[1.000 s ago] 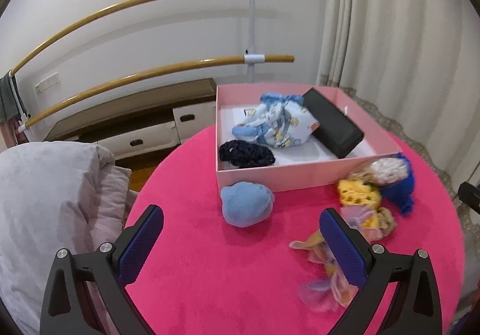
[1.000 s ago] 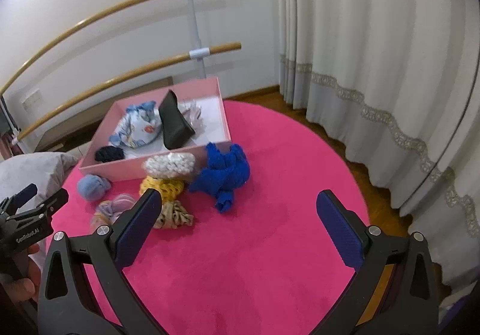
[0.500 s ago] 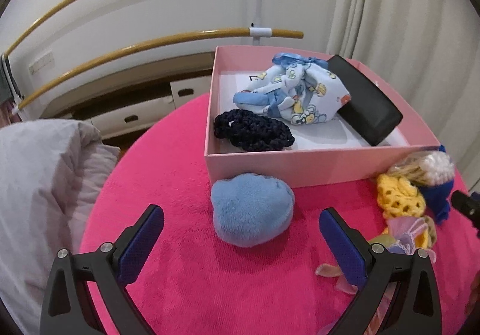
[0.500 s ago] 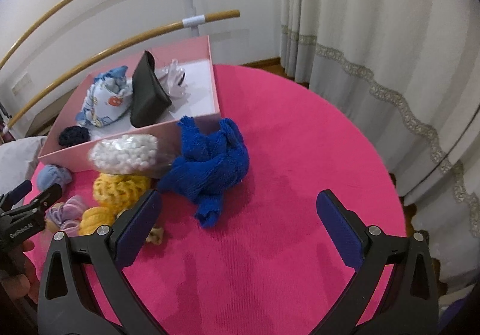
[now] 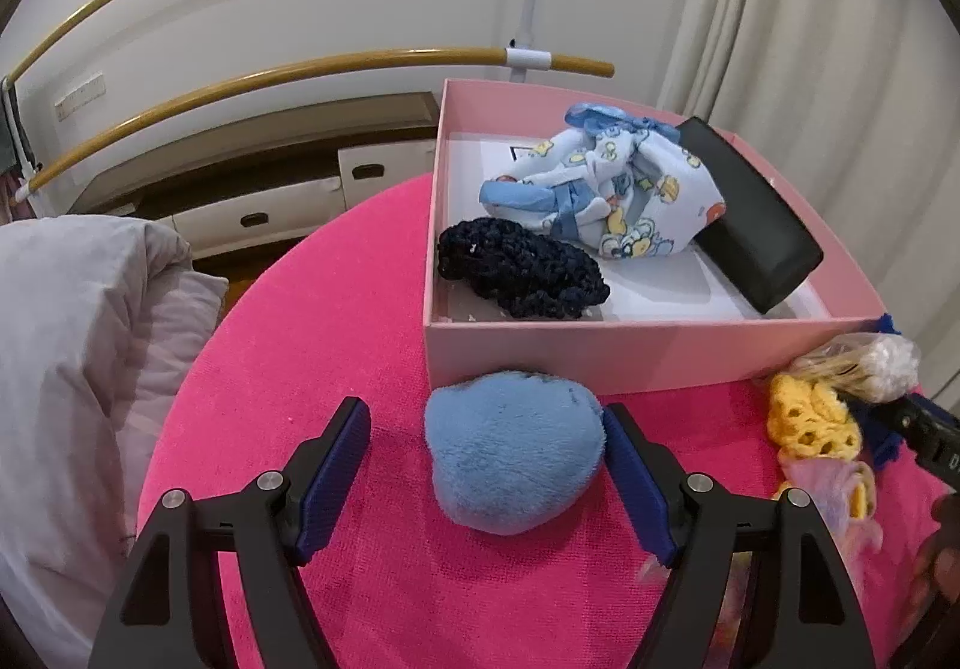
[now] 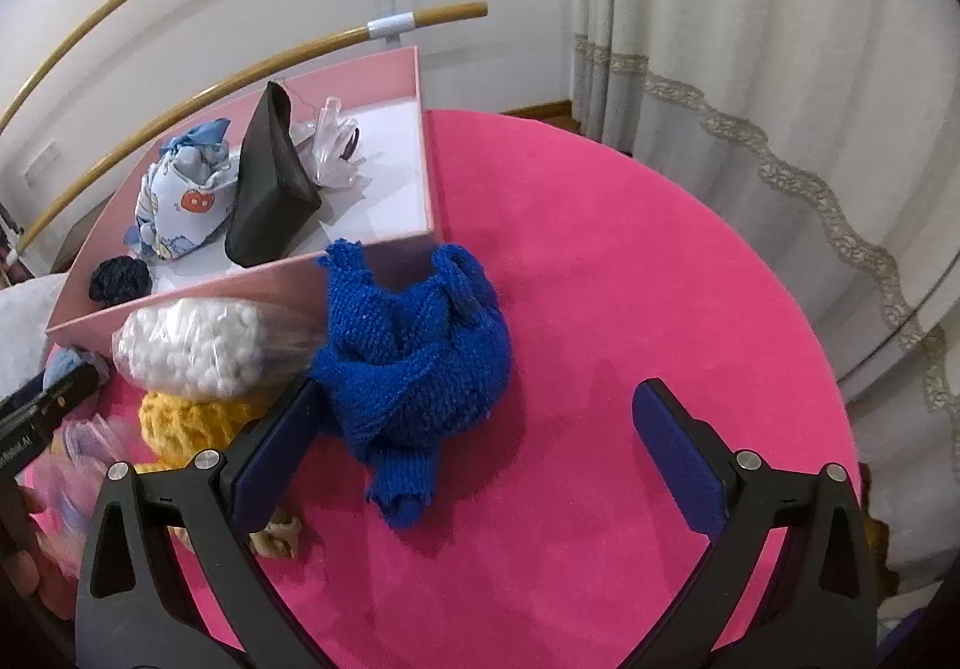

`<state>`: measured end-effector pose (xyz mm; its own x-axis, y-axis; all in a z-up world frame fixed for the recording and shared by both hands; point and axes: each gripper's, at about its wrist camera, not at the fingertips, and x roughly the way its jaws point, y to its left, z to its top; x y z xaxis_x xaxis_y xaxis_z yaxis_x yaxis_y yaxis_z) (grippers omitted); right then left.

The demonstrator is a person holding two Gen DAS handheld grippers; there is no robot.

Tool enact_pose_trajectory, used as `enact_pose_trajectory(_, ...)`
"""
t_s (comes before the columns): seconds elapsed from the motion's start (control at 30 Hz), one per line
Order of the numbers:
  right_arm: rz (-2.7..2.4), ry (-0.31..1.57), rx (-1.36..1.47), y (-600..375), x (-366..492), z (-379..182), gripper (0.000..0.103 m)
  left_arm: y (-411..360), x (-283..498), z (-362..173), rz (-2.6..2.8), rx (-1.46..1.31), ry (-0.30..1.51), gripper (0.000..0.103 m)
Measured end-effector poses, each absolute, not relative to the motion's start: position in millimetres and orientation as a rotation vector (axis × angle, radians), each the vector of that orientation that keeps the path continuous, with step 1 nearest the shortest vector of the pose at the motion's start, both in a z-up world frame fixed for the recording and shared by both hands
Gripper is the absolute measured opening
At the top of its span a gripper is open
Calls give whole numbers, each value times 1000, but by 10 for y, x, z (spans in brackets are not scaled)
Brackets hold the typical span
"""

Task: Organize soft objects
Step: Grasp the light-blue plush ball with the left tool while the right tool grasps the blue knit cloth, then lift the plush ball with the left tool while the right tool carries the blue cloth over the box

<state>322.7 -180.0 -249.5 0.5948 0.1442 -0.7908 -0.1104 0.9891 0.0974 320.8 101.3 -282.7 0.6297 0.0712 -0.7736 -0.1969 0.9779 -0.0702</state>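
- The left gripper (image 5: 486, 465) is closing around the light blue plush (image 5: 513, 459); only its right pad seems to touch, so no real grip.
- The plush lies just before the pink box (image 5: 630, 354).
- The right gripper (image 6: 474, 447) is wide open; the blue knit (image 6: 414, 351) hides its left fingertip.
- Bare pink table (image 6: 630, 279) extends right.

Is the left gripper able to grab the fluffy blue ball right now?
Probably yes. The blue ball sits on the table between the left gripper's closing fingers, with nothing on top of it; the pink box is just behind.
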Motion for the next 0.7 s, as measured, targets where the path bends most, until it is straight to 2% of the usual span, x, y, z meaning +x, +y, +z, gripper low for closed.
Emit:
enact_pose_trajectory(0.13,165,924,33,-1760,3239,-2512,98,1013,3148,-2771,167,-147,853,75)
enact_pose_trajectory(0.2,174,923,37,-1759,3247,-2524,84,973,3172,-2825,165,-114,881,74)
enact_pose_trajectory(0.23,180,931,39,-1750,3263,-2543,64,966,3187,-2860,157,-115,897,69)
enact_pose_trajectory(0.27,194,933,40,-1735,3273,-2557,55,955,3201,-2886,151,-112,908,66)
enact_pose_trajectory(0.3,200,928,32,-1725,3270,-2554,55,931,3192,-2876,150,-99,898,63)
enact_pose_trajectory(0.33,208,925,25,-1709,3264,-2551,50,924,3203,-2869,133,-104,899,52)
enact_pose_trajectory(0.37,214,926,27,-1701,3258,-2549,47,913,3202,-2864,119,-109,901,46)
enact_pose_trajectory(0.47,218,917,50,-1736,3218,-2529,42,871,3175,-2842,91,-104,902,41)
enact_pose_trajectory(0.7,180,894,70,-1926,3020,-2428,42,766,2988,-2717,52,-115,883,40)
